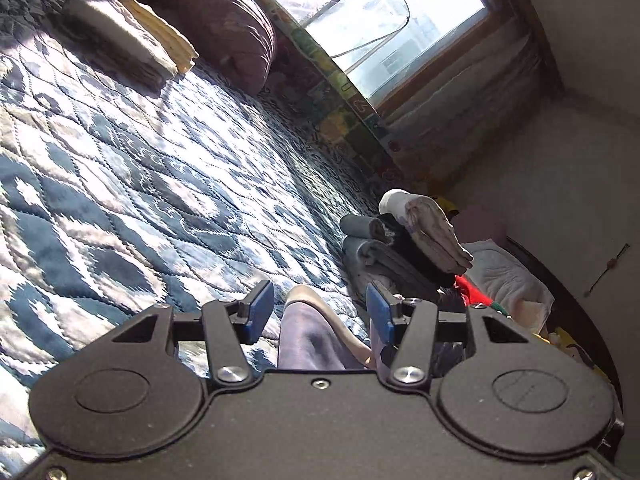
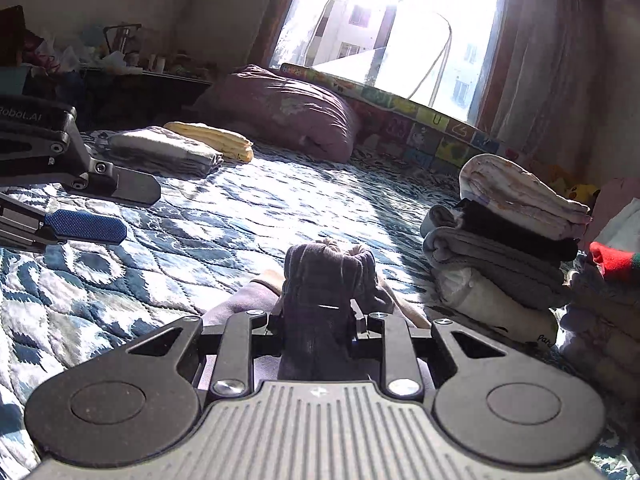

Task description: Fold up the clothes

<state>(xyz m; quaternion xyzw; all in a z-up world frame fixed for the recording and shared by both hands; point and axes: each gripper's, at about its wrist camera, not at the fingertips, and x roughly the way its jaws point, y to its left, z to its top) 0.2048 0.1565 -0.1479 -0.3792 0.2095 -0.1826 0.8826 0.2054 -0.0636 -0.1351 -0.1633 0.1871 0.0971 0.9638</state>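
Observation:
A dark bluish-grey garment with a tan edge (image 1: 316,332) lies on the blue-and-white quilt (image 1: 160,168) just under my left gripper (image 1: 320,312), which hangs open above it with its blue pads apart. In the right wrist view my right gripper (image 2: 320,312) is shut on a bunched fold of the same dark garment (image 2: 328,276), lifted off the quilt (image 2: 240,208). The left gripper (image 2: 104,208) shows at the left edge of that view, open, over the quilt.
A stack of folded clothes (image 2: 508,236), white on top of black and grey, stands to the right. More clothes (image 2: 608,280) are heaped beyond it. Folded grey and yellow items (image 2: 192,146) and a maroon pillow (image 2: 288,108) lie toward the window (image 2: 392,24).

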